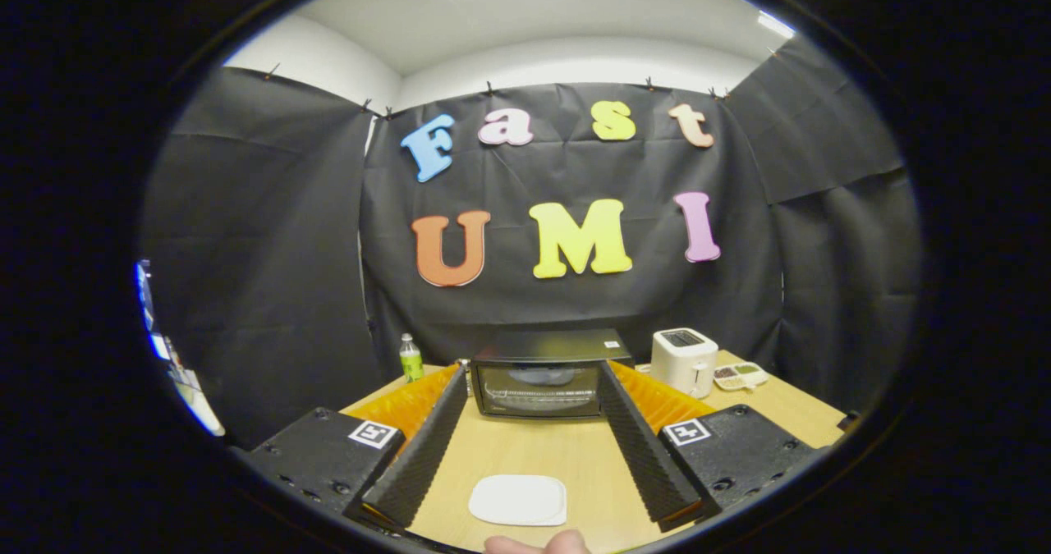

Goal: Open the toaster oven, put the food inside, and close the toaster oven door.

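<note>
Toaster oven (542, 377) — door shut, straight ahead beyond the fingertips | gripper (532, 372) spread wide, empty | plate (518, 500) between the fingers

Showing 1 oven (542, 377), door shut. 1 toaster (685, 359) sitting beside it. 1 bottle (410, 358) standing on the other side. 1 plate (518, 500) lying on 1 table (566, 455). 1 small tray (741, 376) resting by the toaster. 1 gripper (534, 377), its 2 fingers (427, 447) spreading wide apart, gripping nothing.
</note>
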### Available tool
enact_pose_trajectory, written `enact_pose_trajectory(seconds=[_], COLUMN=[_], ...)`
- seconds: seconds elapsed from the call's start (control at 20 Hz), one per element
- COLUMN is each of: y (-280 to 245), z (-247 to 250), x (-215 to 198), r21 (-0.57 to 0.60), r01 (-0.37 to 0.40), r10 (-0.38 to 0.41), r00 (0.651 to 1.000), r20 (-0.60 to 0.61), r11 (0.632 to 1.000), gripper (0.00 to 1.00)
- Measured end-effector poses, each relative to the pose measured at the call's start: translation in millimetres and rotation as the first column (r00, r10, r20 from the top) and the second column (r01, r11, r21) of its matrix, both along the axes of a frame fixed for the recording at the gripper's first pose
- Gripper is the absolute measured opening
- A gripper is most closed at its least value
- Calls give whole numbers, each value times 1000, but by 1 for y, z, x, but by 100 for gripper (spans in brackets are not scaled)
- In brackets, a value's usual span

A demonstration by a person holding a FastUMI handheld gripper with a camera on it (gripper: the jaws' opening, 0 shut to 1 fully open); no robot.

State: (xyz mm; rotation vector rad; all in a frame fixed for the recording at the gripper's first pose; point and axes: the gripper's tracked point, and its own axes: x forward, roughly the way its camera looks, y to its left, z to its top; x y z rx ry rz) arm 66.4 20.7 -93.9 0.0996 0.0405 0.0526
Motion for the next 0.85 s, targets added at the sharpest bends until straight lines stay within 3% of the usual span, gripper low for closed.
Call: enact_pose_trajectory(seconds=[0.25, 0.85], y=[0, 1], z=[-17, -16], x=[14, 27], r21=[-7, -28], r01=[-6, 32], r10=[5, -33], r00=[999, 999], r20=[-47, -23], r11=[1000, 999], gripper=[100, 100])
